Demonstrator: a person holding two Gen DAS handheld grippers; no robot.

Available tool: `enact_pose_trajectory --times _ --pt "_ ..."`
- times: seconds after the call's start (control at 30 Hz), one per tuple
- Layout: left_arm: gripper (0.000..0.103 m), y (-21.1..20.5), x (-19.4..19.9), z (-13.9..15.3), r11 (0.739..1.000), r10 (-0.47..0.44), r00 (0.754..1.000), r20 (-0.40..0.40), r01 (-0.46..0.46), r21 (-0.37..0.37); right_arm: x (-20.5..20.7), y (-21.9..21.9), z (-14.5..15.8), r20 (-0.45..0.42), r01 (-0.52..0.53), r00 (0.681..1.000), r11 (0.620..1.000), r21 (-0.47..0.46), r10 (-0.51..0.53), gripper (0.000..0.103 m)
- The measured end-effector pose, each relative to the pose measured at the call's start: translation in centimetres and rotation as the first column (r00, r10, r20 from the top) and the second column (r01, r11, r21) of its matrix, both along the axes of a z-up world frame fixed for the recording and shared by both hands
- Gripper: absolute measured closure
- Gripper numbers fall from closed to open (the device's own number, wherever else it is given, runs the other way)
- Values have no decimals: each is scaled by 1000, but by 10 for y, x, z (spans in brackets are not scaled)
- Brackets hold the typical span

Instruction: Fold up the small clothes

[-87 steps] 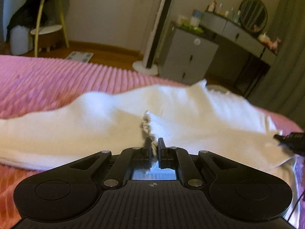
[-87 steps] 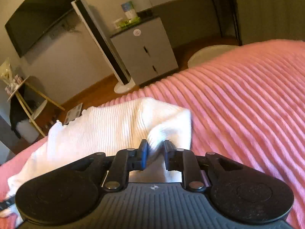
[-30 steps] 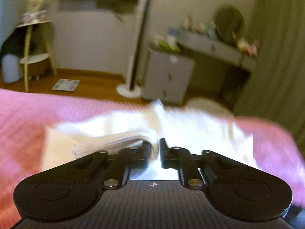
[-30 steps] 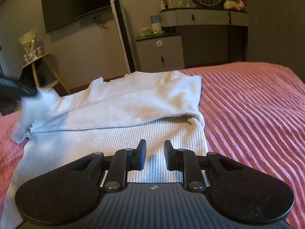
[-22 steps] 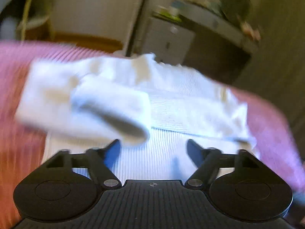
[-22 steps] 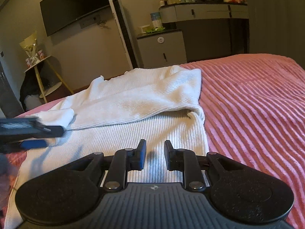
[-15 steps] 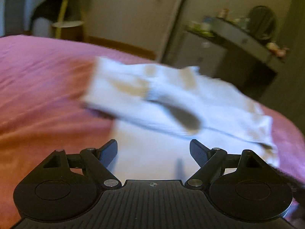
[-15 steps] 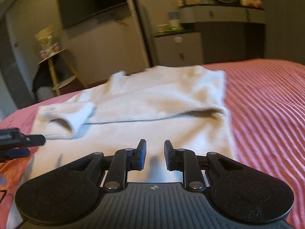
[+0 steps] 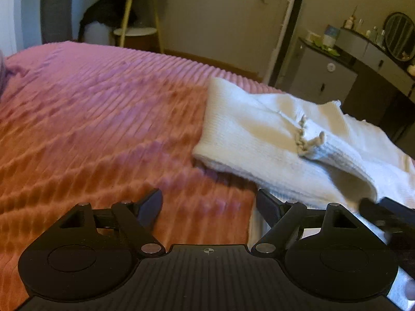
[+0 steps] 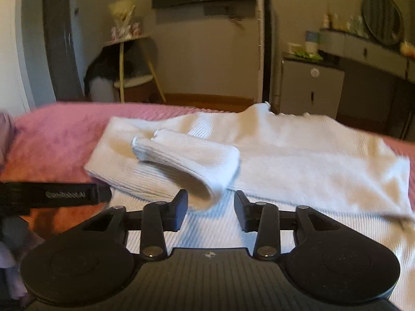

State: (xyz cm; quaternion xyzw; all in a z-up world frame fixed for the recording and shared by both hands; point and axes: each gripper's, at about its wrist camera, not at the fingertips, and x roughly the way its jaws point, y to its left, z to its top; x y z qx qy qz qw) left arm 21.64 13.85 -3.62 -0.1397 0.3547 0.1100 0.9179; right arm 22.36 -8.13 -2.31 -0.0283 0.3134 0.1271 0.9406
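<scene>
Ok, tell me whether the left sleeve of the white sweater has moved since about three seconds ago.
Yes. The sleeve now lies folded across the sweater's body; earlier it stretched out over the pink bedspread, held in the left gripper, which is now open.

Left hand-held gripper (image 9: pixel 208 204) let go of the sleeve (image 10: pixel 186 155), which now lies folded across the white sweater (image 10: pixel 311 160), and backed off, jaws wide. Right hand-held gripper (image 10: pixel 210 208) released its corner earlier and just spread its jaws too.
</scene>
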Motion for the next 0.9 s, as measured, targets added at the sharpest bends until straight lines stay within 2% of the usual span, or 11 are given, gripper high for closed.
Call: enact_pose_trajectory --times 0.07,0.1,0.13,0.27,0.37,0.47,0.57,0.6,0.77,0.83,0.9 --pt "18 0 4 0 1000 -3 1000 17 3 -7 8 11 -4 19 1 1000 999 -37 -1 68" --pt "18 0 7 -3 1000 -6 1000 24 6 -2 11 13 -4 28 3 1000 999 -41 -2 89" --pt "20 -1 9 -4 1000 -11 1000 29 11 7 15 12 -5 31 18 999 999 -35 -17 97" --pt "22 -1 10 -7 1000 -6 999 42 5 15 18 -37 7 15 185 982 967 177 -191 97" --pt "30 -3 9 -6 1000 2 998 59 -1 -2 7 -91 8 -28 329 940 881 339 -340 97" --pt "45 -9 11 -6 1000 -30 997 68 30 -3 5 -134 -5 -138 418 907 817 398 -397 95" --pt "47 -19 13 -4 997 -81 994 78 82 -3 7 -160 -22 -248 470 882 770 431 -400 89" --pt "46 -24 13 -3 996 -91 993 79 89 21 6 -161 -22 -237 471 882 777 418 -408 87" --pt "45 -41 24 -1 975 -132 988 78 115 190 8 -135 -3 -49 374 927 909 184 -372 82" --pt "45 -45 30 1 966 -152 986 67 134 223 13 -123 0 12 334 942 941 57 -335 78" --pt "45 -50 36 4 956 -172 983 58 152 250 15 -118 1 51 293 955 956 -9 -292 78"
